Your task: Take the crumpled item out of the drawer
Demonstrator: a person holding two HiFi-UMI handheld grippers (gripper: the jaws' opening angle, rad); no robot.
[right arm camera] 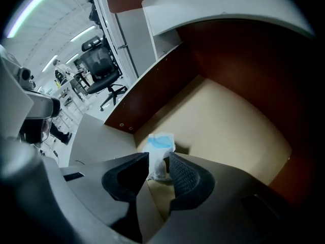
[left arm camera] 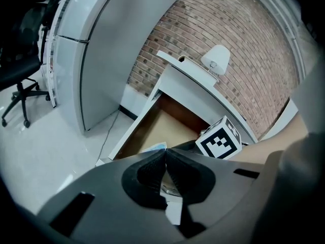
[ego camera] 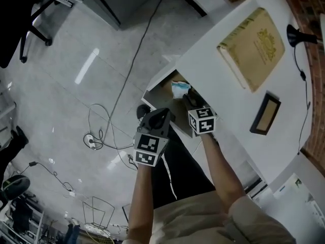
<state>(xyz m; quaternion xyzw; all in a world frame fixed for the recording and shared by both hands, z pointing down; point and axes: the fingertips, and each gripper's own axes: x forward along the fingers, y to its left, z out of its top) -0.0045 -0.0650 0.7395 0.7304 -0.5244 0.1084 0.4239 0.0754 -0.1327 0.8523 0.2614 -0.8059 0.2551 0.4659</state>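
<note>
1. The left gripper has its jaws pressed together on nothing, in front of the drawer.
2. The right gripper reaches into the open drawer with its jaws apart; the crumpled white-and-blue item stands between their tips, unsqueezed.
3. The book on the desk bears a gold emblem; any lettering is too small to read.
</note>
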